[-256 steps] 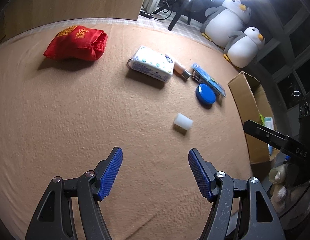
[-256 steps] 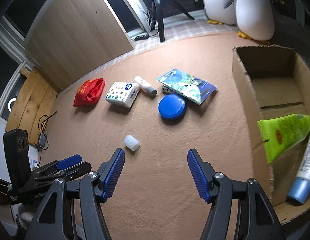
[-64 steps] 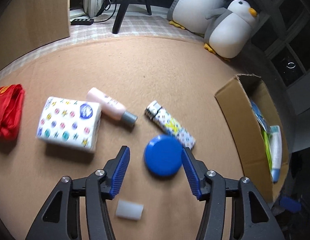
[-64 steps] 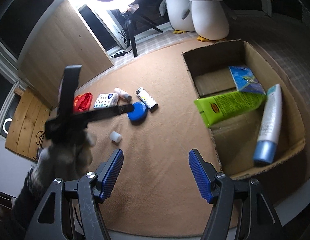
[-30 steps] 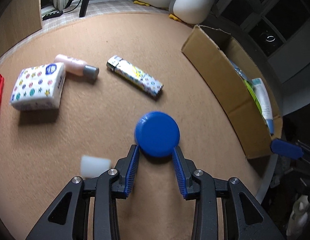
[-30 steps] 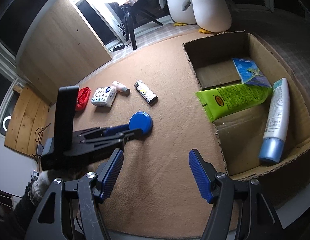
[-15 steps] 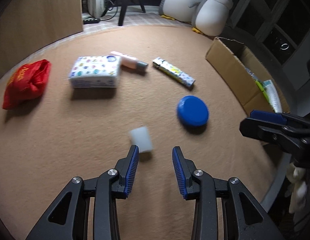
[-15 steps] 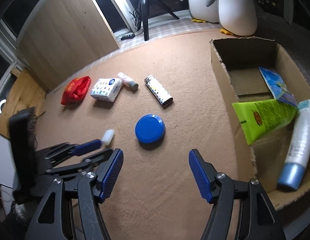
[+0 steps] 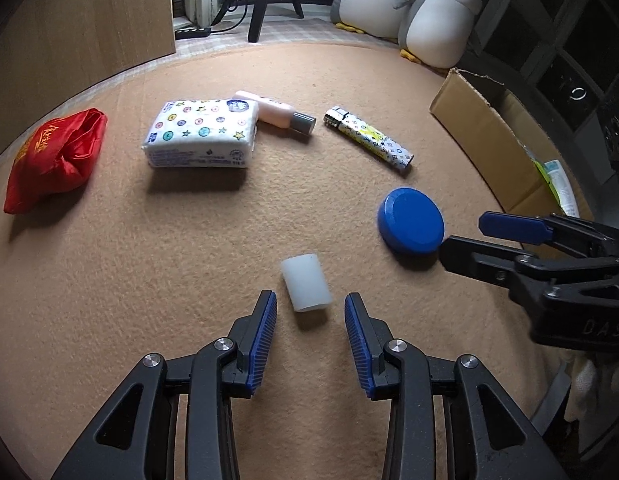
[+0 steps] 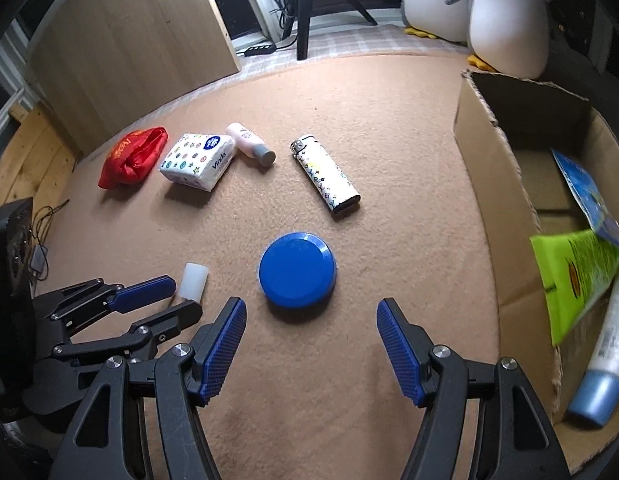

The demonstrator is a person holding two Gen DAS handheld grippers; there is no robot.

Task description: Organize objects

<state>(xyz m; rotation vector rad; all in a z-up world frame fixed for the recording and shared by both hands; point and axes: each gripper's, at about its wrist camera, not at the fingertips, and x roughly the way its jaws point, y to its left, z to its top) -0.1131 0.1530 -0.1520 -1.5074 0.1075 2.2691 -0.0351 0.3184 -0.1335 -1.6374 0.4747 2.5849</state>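
The small white cap (image 9: 306, 282) lies on its side on the tan mat (image 9: 149, 280), looking light, smooth and apt to roll, so its curved sides seem the best hold. The left gripper (image 9: 310, 340) hovers just short of it, jaws partly open and empty; the right gripper (image 10: 311, 352) stands wider, empty, near the blue lid (image 10: 296, 271).

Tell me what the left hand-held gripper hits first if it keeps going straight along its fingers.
Most likely the small white cylinder, lying on its side just ahead of the left hand-held gripper and roughly centred on the open gap. Depth is unclear; it may meet the tan mat first.
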